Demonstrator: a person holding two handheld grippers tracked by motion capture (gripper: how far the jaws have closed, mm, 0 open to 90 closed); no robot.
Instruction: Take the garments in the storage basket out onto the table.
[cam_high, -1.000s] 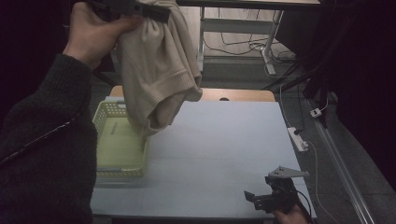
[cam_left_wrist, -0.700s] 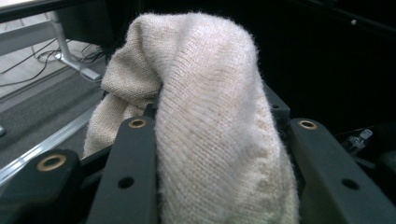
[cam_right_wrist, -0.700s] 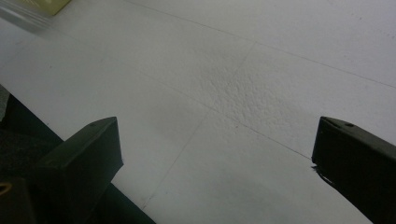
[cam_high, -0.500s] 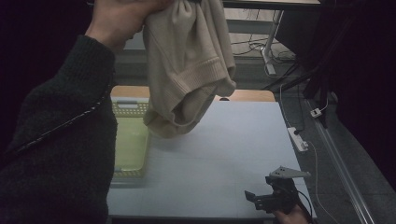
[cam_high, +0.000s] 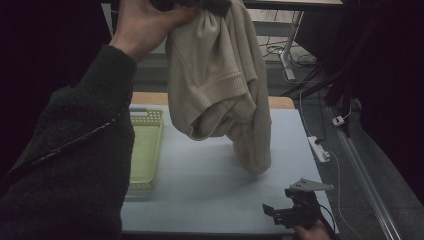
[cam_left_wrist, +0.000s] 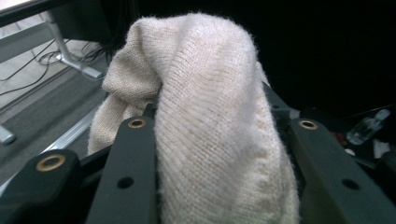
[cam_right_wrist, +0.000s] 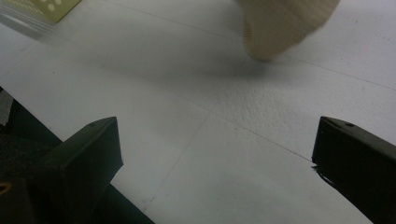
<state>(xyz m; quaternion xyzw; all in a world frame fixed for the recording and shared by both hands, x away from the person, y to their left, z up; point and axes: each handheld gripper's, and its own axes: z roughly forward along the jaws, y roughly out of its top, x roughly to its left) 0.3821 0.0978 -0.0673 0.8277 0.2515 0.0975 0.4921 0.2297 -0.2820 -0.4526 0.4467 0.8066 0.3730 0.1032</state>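
While the left hand-held gripper (cam_high: 200, 4) clamps the sweater (cam_high: 220, 85) high, its hem dangles beyond the right hand-held gripper (cam_right_wrist: 215, 163), open at the tabletop's (cam_high: 200, 200) near-right corner.

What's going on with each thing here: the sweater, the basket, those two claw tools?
Beige sweater: held up in the air, bunched, hanging down over the table.
Left gripper: jaws shut on the sweater's knit.
Right gripper: jaws wide apart, holding nothing, low over the table's near edge.
Yellow basket: sitting flat on the table's left side; what's inside it, I can't tell.
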